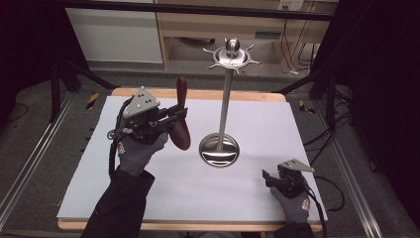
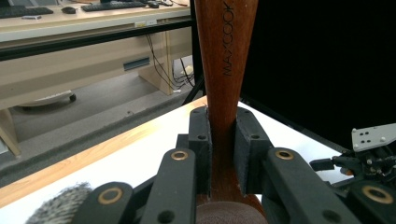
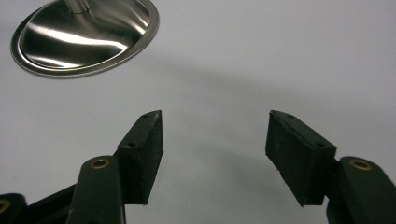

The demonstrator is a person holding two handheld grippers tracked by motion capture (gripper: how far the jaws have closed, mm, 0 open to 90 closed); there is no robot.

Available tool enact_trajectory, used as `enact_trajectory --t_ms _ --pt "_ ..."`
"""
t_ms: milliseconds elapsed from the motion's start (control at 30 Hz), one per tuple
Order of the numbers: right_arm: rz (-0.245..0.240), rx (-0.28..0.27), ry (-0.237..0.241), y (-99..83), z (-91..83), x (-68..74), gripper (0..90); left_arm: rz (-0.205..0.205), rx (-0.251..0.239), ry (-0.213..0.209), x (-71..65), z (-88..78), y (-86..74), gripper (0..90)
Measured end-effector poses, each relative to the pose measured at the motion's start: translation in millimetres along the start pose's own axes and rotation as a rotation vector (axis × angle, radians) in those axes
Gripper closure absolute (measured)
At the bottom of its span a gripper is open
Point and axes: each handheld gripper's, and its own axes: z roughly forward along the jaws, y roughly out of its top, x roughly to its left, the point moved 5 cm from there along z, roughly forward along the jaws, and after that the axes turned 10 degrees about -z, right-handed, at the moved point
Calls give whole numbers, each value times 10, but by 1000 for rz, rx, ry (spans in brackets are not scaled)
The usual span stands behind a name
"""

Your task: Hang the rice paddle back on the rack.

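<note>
The person's left hand (image 1: 136, 151), in a grey glove, is raised over the left half of the bench (image 1: 148, 198), its forearm reaching in from the near edge. The left tongs (image 1: 179, 115) are pinching a dark wooden utensil (image 1: 182, 126) around its neck, holding it upright above the white sheet (image 1: 247, 119), handle up. The left gripper view shows what the high view cannot: the lettering MAXCOOK running along the handle (image 2: 226, 42), and the black pads (image 2: 201, 140) pressed against the wood on both sides. The right hand (image 1: 293, 203) rests low near the bench's near right corner, and the right tongs (image 3: 215, 154) are spread wide with bare sheet between them. A steel stand (image 1: 220, 148) with a round base and star-shaped top rises at mid-bench, just beside the utensil.
</note>
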Motion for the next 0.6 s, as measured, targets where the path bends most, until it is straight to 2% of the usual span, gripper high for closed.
enact_trajectory --t_ms 600 --pt "4 -7 1 3 -9 -10 369 15 -13 -21 -96 161 196 780"
